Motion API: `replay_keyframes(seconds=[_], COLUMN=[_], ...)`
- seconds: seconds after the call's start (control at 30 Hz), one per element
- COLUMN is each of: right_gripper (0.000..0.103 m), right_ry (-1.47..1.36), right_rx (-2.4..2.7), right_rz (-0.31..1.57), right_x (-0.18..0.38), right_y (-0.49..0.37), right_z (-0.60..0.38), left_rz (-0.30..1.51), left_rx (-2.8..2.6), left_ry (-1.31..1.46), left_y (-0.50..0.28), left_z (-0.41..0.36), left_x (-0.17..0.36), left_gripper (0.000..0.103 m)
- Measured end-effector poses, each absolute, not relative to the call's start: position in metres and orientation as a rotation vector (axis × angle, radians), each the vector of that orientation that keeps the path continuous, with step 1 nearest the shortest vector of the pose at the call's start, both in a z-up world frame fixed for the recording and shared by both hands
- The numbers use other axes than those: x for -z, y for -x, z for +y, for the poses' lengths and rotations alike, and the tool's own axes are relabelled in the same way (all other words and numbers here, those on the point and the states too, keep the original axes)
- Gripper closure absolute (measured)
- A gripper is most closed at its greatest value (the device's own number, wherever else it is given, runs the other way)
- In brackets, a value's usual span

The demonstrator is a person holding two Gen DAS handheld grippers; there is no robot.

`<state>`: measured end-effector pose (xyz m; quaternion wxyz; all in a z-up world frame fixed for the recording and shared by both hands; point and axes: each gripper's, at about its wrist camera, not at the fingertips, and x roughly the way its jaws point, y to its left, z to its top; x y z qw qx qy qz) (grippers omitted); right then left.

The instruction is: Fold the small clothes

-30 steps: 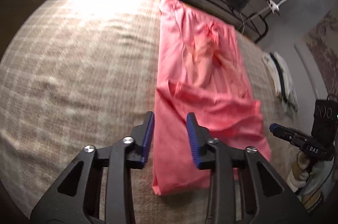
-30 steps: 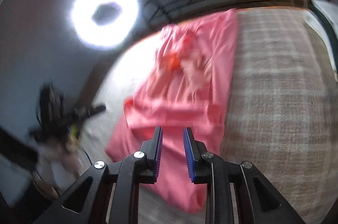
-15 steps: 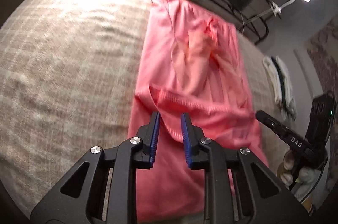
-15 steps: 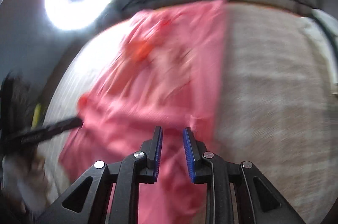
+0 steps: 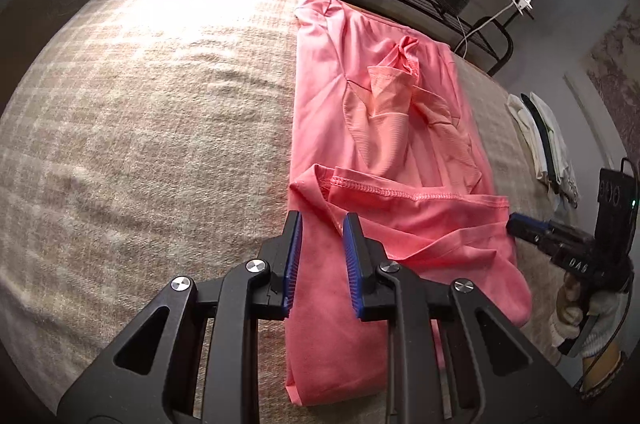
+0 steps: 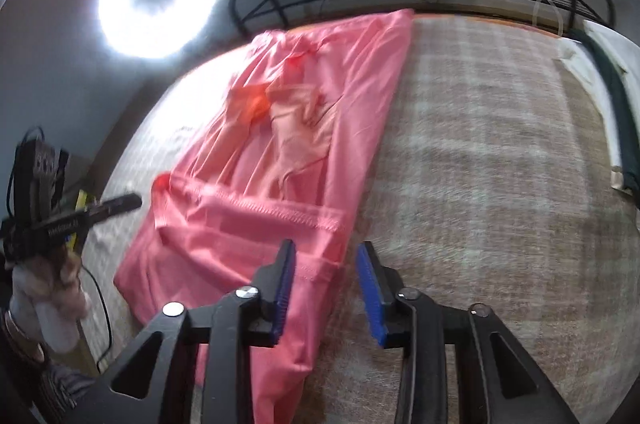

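Pink knit fabric lies right under both tools: the left gripper [image 5: 321, 244] hangs with its jaws apart over the near left edge of the pink garment [image 5: 384, 152], nothing between them, while the right gripper [image 6: 326, 278] is likewise released, straddling the garment's right edge. Just ahead of the fingertips a stitched hem [image 5: 400, 190] runs across, already doubled over. Thin, limp and light, the cloth will likely sag and crease, so the hem corners look like the best pinch points. Beyond, the garment stretches away across the plaid blanket [image 5: 140, 112].
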<state>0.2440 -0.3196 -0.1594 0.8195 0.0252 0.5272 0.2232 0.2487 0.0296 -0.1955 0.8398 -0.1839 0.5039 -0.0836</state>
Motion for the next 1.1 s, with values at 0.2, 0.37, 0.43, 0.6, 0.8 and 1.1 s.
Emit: replay_keyframes(seconds=[0.2, 0.37, 0.43, 0.6, 0.8, 1.1], right_gripper=[0.102, 0.086, 0.068, 0.078, 0.081, 0.073], right_ry=[0.022, -0.014, 0.010, -0.022, 0.024, -0.067], right_rx=[-0.466, -0.328, -0.309, -0.490, -0.650, -0.396], right_rz=[1.081, 1.048, 1.016, 1.000, 1.096, 1.009], right_x=[0.159, 0.150, 0.144, 0.133, 0.154, 0.141], right_y=[-0.243, -0.256, -0.253, -0.242, -0.232, -0.269], right_z=[-0.308, -0.323, -0.322, -0.300, -0.260, -0.307], left_rz=[1.068, 1.076, 1.078, 1.121, 1.140, 0.944], left_rx=[0.154, 0.153, 0.162, 0.276, 0.257, 0.072], left_ry=[0.369, 0.363, 0.355, 0.330, 0.249, 0.336], left_y=[-0.249, -0.249, -0.249, -0.249, -0.262, -0.308], left_z=[0.031, 0.030, 0.028, 0.011, -0.013, 0.018], left_x=[0.196, 0.198, 0.198, 0.201, 0.216, 0.173], left_gripper=[0.083, 0.083, 0.083, 0.083, 0.083, 0.083])
